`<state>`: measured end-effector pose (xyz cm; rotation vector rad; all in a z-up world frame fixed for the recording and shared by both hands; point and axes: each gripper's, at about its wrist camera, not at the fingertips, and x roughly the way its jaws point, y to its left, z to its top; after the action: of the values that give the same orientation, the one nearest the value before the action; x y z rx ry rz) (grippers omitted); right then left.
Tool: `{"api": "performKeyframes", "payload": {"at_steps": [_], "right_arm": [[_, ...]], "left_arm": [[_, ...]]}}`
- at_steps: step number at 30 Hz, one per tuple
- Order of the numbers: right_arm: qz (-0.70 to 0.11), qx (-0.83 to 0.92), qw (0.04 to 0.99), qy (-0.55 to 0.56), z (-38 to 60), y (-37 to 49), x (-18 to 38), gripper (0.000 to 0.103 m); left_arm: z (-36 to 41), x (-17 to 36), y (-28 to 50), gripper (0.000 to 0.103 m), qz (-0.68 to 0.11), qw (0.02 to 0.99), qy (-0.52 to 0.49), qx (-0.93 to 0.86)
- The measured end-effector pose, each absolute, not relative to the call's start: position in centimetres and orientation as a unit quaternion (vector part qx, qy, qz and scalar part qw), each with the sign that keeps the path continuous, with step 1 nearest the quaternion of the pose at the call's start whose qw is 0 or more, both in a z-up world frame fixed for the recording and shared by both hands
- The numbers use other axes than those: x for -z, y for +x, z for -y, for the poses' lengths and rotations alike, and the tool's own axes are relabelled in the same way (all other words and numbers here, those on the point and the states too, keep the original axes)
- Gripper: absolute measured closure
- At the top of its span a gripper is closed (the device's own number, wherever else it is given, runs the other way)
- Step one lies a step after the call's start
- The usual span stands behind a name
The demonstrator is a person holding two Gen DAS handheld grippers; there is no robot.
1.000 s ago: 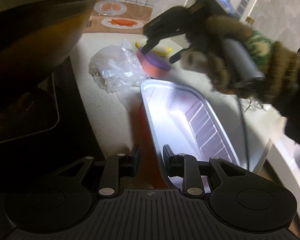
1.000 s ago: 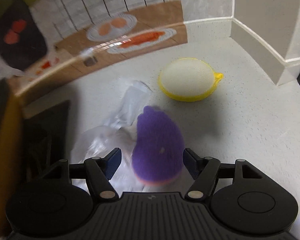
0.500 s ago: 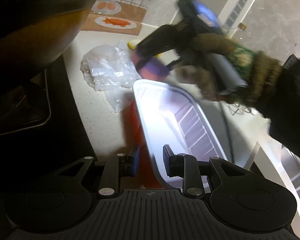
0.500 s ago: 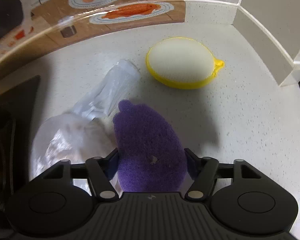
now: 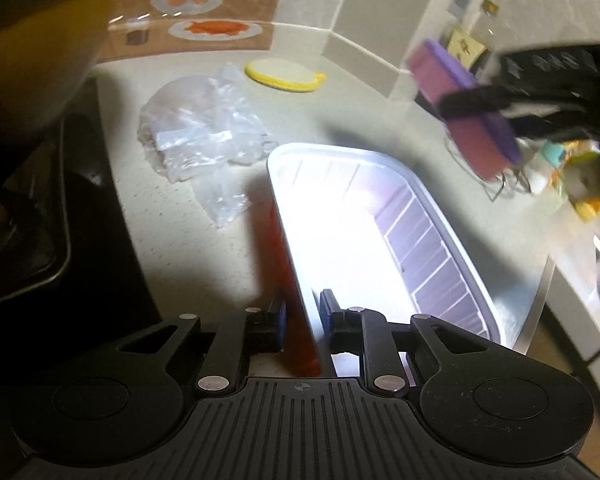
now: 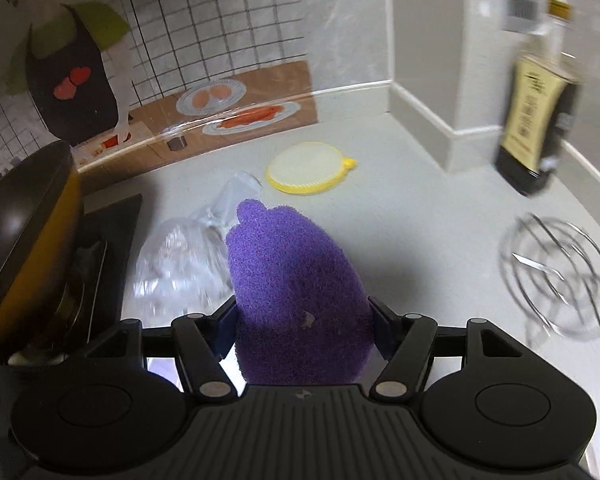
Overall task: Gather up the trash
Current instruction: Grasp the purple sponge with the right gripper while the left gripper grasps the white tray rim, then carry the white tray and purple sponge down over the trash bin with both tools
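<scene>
The right gripper [image 6: 302, 326] is clamping a purple sponge [image 6: 288, 276], lifted off the table [image 6: 420, 240]; its near end is hidden behind the gripper body. The left gripper [image 5: 302, 320] is closing on the near-left rim of a white tray [image 5: 452, 240], the rim between its jaws. A crumpled plastic bag [image 5: 204, 136] is lying far left of the tray, a yellow lid [image 5: 286, 76] beyond. The bottle [image 6: 540, 112] at right is blurring.

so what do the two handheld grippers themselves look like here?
Both match: the left gripper and the right gripper have a ribbed matte-black body, round discs either side, black linkage arms with silver pivot pins, and blue-padded jaws. A small crosshair mark sits centred on the body's front edge. No cable, sleeve or glove can be made out.
</scene>
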<state>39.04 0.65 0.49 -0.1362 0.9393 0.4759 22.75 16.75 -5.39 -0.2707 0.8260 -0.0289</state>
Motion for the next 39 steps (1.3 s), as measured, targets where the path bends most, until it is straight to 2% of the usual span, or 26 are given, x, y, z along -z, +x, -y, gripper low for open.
{"api": "performKeyframes", "payload": {"at_steps": [3,7,12,23,33,39], "right_arm": [[-0.428,-0.203,0.878,-0.065,1.5,36.2,-0.4,0.037],[-0.4,-0.17,0.898,-0.066,3.2,32.9,0.4,0.037],[-0.403,-0.15,0.901,-0.049,4.6,30.4,1.3,0.037],[-0.397,-0.134,0.908,-0.011,6.8,25.3,0.9,0.037],[-0.364,-0.021,0.931,0.037,12.6,20.2,-0.6,0.037],[-0.357,0.089,0.927,0.067,18.6,15.6,-0.4,0.037]], "left_arm": [[-16.3,5.6,23.0,0.088,-0.402,0.907,-0.125,0.011],[-16.4,6.2,23.4,0.089,-0.409,0.9,-0.149,0.007],[-16.8,6.3,23.5,0.09,-0.404,0.898,-0.173,0.012],[-13.6,4.7,23.6,0.091,-0.391,0.909,-0.124,0.078],[-6.1,4.1,23.5,0.091,-0.406,0.884,-0.072,0.221],[0.8,8.2,23.1,0.091,-0.471,0.826,-0.04,0.307]]}}
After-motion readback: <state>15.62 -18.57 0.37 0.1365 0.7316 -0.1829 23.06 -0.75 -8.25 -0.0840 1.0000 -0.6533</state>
